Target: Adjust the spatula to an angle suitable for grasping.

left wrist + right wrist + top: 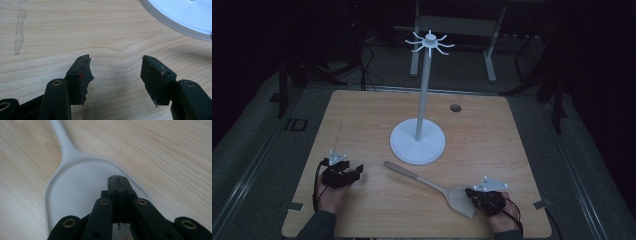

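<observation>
Spatula (432,184) lay flat on table (362,115), blade under right gripper (117,178), whose jaws met over blade, nothing visibly pinched. Left gripper (115,72) released, stand base (185,17) ahead. Judgement: reopen right jaws, lower around blade edge before clenching.

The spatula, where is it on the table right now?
In the high view the spatula lies flat at the table's near right, blade under the right gripper, handle angling toward the white stand's base.
</observation>
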`<state>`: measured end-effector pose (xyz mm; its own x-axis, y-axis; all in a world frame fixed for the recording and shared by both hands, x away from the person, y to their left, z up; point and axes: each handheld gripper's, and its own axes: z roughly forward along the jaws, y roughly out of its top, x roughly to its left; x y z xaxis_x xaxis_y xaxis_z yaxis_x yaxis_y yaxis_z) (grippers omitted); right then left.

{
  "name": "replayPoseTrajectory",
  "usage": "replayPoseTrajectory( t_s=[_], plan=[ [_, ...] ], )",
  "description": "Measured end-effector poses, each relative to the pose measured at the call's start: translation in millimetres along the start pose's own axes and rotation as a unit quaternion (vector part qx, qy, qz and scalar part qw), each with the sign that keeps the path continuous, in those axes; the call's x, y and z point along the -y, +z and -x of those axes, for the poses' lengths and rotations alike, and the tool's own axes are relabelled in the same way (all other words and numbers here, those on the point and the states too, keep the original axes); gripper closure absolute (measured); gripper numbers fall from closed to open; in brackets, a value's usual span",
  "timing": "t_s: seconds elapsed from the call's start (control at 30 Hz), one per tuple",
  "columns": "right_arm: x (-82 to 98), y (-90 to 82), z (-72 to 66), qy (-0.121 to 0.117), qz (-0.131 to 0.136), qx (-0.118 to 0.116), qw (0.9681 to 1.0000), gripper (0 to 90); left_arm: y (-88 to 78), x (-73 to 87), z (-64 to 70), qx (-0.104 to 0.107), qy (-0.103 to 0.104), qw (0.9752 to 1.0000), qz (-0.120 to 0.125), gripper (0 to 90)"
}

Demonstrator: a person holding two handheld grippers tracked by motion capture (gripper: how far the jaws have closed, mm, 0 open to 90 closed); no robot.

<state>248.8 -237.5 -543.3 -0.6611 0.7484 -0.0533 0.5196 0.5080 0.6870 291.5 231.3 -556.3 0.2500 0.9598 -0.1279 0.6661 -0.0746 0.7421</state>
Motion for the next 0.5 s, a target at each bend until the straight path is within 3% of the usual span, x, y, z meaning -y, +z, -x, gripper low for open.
replayPoseTrajectory(
  t_s=[0.5],
  plan=[
    [0.6, -8.3, -19.3, -0.025, -0.007, -0.015, 0.9995, 90.0, 0.1, 0.0, 0.1, 0.0, -0.001, 1.0, 0.0, 41.4]
  ],
)
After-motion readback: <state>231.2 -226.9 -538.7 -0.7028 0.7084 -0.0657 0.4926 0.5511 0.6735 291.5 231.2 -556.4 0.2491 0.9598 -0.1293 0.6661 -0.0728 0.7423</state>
